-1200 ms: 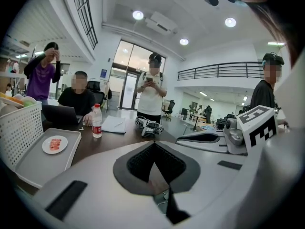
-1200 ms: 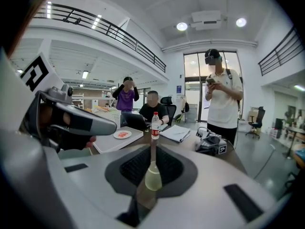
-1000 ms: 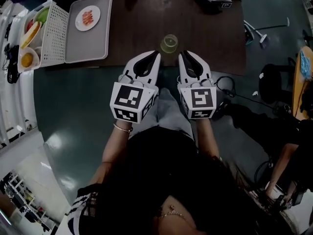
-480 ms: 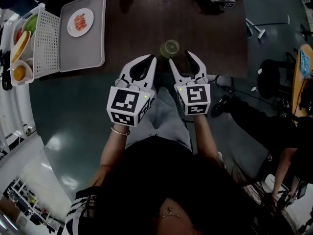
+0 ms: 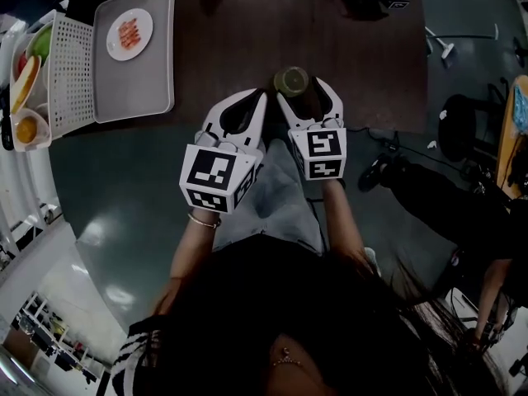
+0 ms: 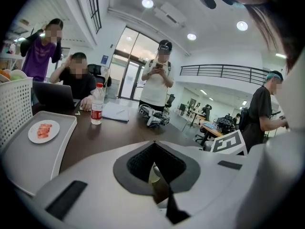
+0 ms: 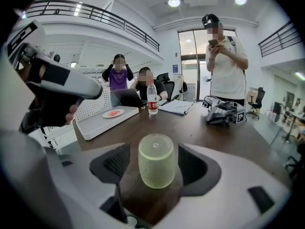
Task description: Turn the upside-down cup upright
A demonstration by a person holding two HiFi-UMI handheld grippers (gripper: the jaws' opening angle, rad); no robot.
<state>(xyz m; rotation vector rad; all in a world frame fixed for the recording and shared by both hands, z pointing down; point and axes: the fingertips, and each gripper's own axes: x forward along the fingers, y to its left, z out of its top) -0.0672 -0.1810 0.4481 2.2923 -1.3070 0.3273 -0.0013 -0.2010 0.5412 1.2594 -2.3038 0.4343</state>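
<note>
The upside-down cup (image 7: 156,160) stands near the surface's (image 5: 239,40) front edge, between the right hand-held gripper's (image 5: 304,93) jaws, which have just been opening to straddle it, not yet touching. The left hand-held gripper (image 5: 259,101) hangs closed and empty alongside, seemingly unneeded.

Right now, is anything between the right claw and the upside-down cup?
Nothing visible. The right claw, whose jaws have just been opening, straddles the cup on the table, a gap on each side.
</note>
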